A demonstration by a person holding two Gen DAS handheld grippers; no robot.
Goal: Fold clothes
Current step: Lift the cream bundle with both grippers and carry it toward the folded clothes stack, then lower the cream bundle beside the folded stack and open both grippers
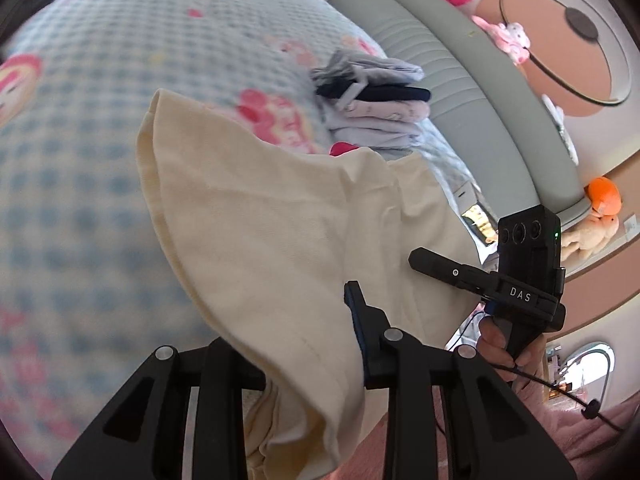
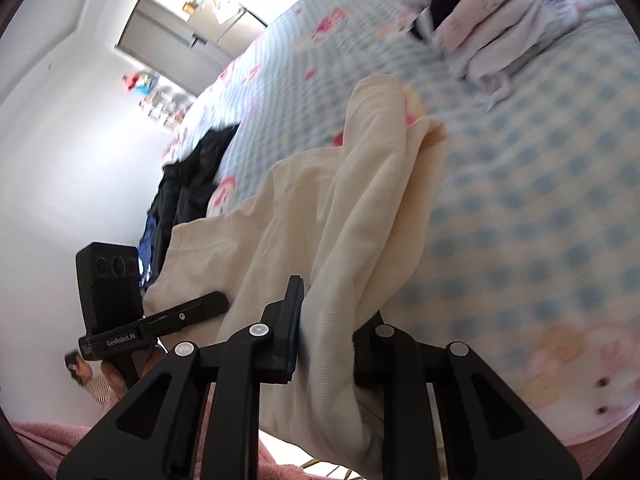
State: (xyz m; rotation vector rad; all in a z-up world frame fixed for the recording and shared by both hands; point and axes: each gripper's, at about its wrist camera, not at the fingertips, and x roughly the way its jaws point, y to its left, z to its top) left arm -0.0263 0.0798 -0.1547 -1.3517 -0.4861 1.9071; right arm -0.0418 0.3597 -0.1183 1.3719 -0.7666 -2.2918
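A cream garment (image 1: 256, 220) hangs stretched between my two grippers above the bed. My left gripper (image 1: 296, 344) is shut on one edge of it; cloth covers the left finger. My right gripper (image 2: 328, 332) is shut on the other edge of the cream garment (image 2: 344, 216), with cloth bunched between the fingers. The right gripper also shows in the left wrist view (image 1: 436, 268), and the left gripper shows in the right wrist view (image 2: 200, 308). A stack of folded clothes (image 1: 372, 96) lies on the bed beyond; it also shows in the right wrist view (image 2: 488, 16).
The bed has a blue checked quilt (image 1: 100, 140) with pink cartoon prints. A grey padded headboard (image 1: 460, 92) carries plush toys (image 1: 508, 36). A dark pile of clothes (image 2: 188, 184) lies near the bed's far edge. A pink blanket (image 1: 600, 432) is close below.
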